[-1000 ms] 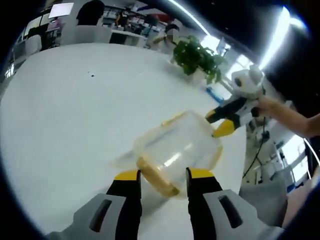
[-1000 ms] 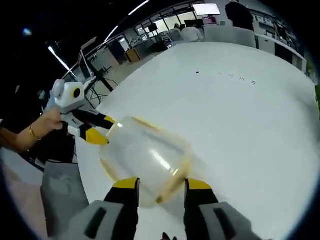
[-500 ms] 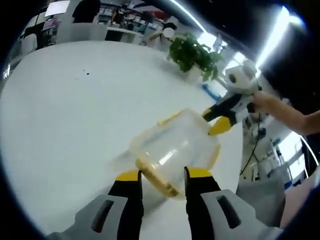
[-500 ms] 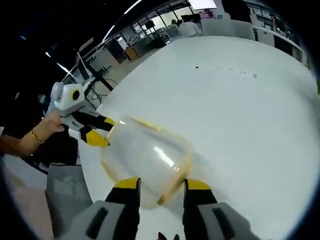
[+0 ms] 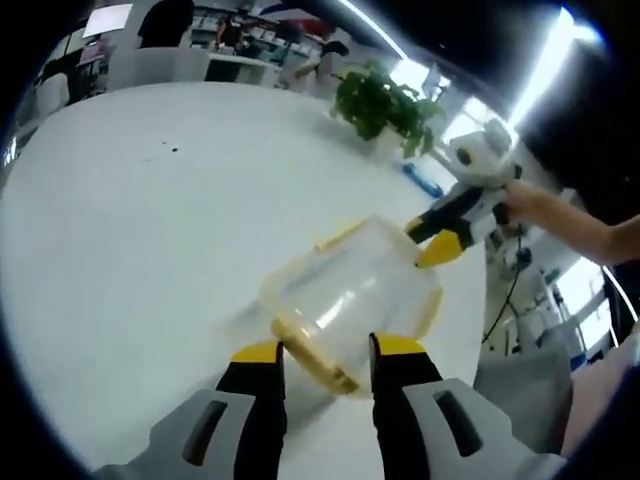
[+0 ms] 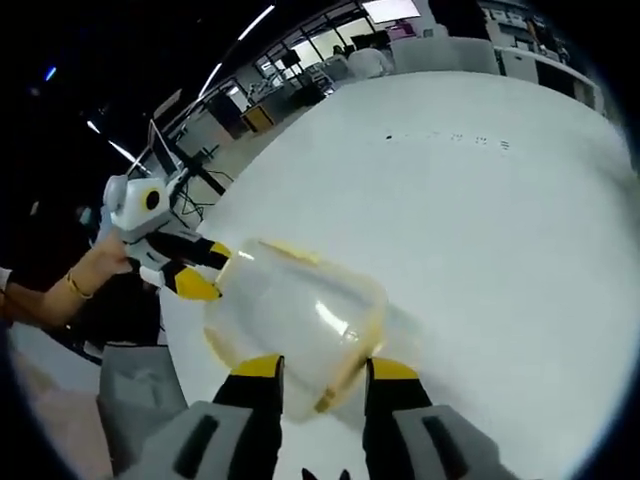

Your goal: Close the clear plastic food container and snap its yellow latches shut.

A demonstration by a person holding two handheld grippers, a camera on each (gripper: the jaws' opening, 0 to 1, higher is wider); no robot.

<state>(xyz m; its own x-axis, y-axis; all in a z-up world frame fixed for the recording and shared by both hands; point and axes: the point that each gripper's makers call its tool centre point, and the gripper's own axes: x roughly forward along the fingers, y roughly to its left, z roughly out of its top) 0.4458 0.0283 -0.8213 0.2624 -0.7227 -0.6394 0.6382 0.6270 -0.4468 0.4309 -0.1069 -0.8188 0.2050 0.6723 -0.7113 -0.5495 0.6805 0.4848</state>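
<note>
Resting on the white tabletop (image 5: 120, 220), the clear plastic food container (image 5: 350, 290) lies between your two tools, with nothing to be seen through its rounded, see-through walls. In the left gripper view your left hand-held gripper (image 5: 322, 352) rises from the bottom with its yellow-tipped black jaws spread apart; the container's near corner, edged by a yellow latch (image 5: 312, 360), sits in the gap between them, and you cannot tell whether either jaw touches it. Another yellow latch strip runs along the far edge of the box. Beyond the container, to the right in that view, your right hand-held gripper (image 5: 437, 240) reaches in with yellow tips against the far corner of the box, held by your hand (image 5: 530, 205); whether its jaws pinch anything cannot be told from that side. A leafy green plant (image 5: 385, 100) stands farther back on the tabletop. In the right gripper view the same box (image 6: 295, 315) lies just ahead of the right tool's own parted jaws (image 6: 316, 368), its near rim and a yellow latch (image 6: 335, 385) sitting in the gap, with no clear grip. At the left there, the left hand-held gripper meets the box's far end. The container is smooth, glossy and round-cornered, catching bright reflections.
</note>
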